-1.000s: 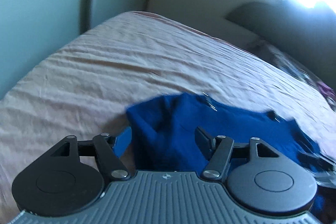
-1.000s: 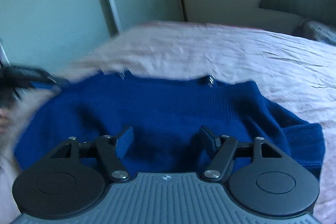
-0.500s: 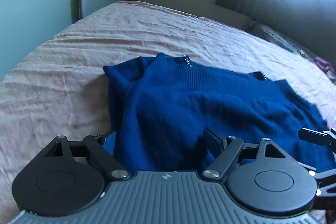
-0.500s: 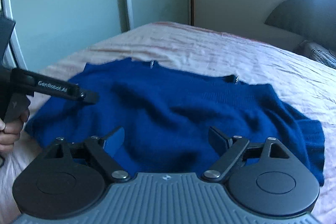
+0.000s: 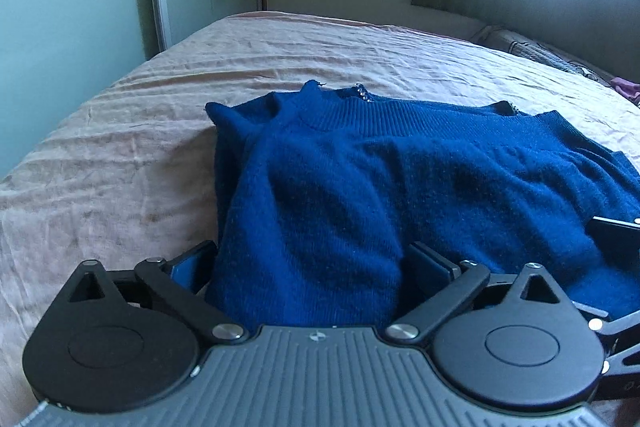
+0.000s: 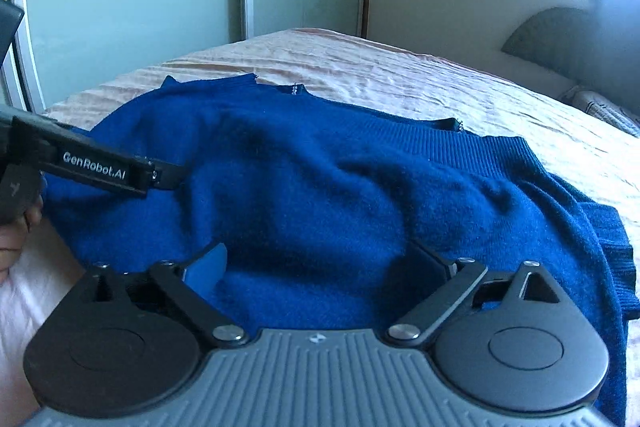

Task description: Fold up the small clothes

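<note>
The blue sweater [image 5: 400, 187] lies on the bed [image 5: 120, 147], spread across the pinkish sheet with its ribbed collar [image 5: 352, 115] toward the far side and its near hem bunched just in front of both cameras. Judging from how it lies, the folding is at an early stage: the body is laid out more or less flat but rumpled, one sleeve [image 6: 600, 247] on the right looks tucked or doubled along that edge, and no neat, compact fold shows yet, so the main folds and the smoothing seem left to do. The left tongs [image 5: 312, 263] have just been opening and now stand wide, their pads apart with a hump of sweater between them but not pinched. The right tongs [image 6: 320, 259] have likewise just been opening and stand wide over the sweater's near middle, gripping nothing. Both point forward and downward at the cloth, side by side; from the right view the left tongs come in from the left edge, held by a hand [image 6: 16, 239] at the bed's near corner, their tips over the sweater's left part. Whether either tool touches the cloth underneath cannot be told.
</note>
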The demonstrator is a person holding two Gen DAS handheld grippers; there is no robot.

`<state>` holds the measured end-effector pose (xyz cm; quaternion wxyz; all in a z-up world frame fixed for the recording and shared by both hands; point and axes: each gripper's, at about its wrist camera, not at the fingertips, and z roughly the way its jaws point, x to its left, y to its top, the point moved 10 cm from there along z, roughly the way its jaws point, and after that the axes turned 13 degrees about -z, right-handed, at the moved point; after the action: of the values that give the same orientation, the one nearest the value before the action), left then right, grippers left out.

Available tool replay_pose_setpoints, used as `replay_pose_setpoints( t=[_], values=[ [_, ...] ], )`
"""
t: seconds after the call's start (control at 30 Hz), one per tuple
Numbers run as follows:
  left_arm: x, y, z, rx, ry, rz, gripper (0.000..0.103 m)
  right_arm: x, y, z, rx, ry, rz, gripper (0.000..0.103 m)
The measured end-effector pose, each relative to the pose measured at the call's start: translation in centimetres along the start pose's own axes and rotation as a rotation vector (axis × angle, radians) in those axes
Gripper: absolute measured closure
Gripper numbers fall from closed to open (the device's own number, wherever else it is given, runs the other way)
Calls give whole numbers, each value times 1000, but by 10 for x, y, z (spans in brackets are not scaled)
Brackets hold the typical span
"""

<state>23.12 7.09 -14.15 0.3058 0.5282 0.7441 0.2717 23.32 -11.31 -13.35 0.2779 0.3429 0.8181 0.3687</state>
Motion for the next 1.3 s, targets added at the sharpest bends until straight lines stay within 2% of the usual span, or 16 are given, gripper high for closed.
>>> replay_pose_setpoints(
  t=[0.33, 0.63, 0.77, 0.87, 0.97, 1.03, 1.13, 1.2, 1.3],
  values=[
    [-1, -3, -1, -37, 1, 6, 1, 0, -2, 1, 2, 4, -2, 1],
    [2, -5, -3, -39, -20, -11, 0, 0, -1, 2, 5, -7, -10, 0],
    [14, -1, -10, -36, -28, -43, 0, 0, -2, 0, 4, -18, -16, 0],
    [32, 9, -15, -39, -26, -98, 0, 0, -2, -4, -6, -52, -21, 0],
    [49, 26, -16, -41, -49, -148, 1, 0, 1, -15, -34, -132, -40, 0],
    [61, 36, -10, -6, -75, -205, 1, 6, 3, -24, -54, -154, -62, 0],
    [71, 44, 5, 97, -160, -319, 1, 30, 12, -37, -89, -130, -131, 0],
    [73, 50, 14, 148, -211, -379, 2, 55, 19, -44, -111, -103, -219, 0],
    [69, 60, 26, 190, -272, -393, 2, 95, 21, -44, -105, -88, -407, 0]
  ],
)
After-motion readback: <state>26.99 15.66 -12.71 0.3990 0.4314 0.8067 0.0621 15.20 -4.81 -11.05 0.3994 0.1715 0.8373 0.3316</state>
